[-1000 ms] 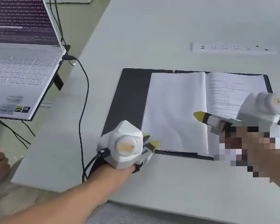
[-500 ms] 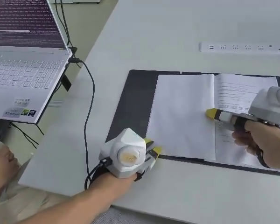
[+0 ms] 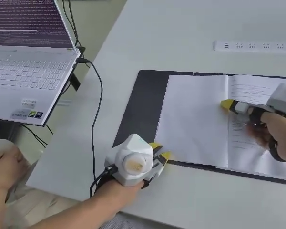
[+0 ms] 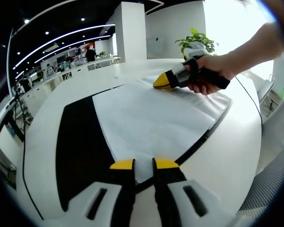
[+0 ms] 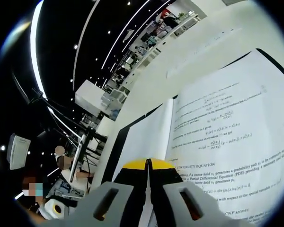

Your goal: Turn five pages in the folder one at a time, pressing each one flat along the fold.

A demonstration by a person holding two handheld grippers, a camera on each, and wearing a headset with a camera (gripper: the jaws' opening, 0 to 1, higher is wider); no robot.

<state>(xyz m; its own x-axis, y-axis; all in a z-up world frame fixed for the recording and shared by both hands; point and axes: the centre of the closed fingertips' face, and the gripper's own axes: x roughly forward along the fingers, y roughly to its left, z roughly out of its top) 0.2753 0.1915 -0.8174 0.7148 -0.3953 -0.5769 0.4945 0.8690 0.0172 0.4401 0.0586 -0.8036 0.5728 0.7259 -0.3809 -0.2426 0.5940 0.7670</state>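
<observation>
Nearest the person, the left gripper (image 3: 160,151) is being held low over the white table (image 3: 181,38), its yellow-tipped jaws being kept a narrow gap apart, nothing gripped. Right at those tips the folder (image 3: 133,124) is being met at its near edge; contact cannot be told. It is being kept open and flat, black cover (image 3: 145,93) ahead-left of that gripper, a blank page (image 3: 195,119) straight ahead. Its long axis is being laid side to side across the table, while its fold (image 3: 228,143) is being pointed away from the person, near edge to far edge. Ahead and right of the left gripper, the right gripper (image 3: 225,104) is being gripped in a hand (image 3: 276,136), jaws being pressed fully together on nothing, tips set at the fold and aimed across it toward the blank page. Behind those tips a printed page (image 3: 257,88) is being displayed. Beyond the folder's far edge a power strip (image 3: 252,46) is being kept on the table; far to the left gripper's left a lit laptop (image 3: 28,71) is being propped up, a black cable (image 3: 94,129) trailing beside it. In the left gripper view a bright open office is being shown beyond: a white column (image 4: 132,28), ceiling light strips (image 4: 61,45) and a potted plant (image 4: 196,40).
</observation>
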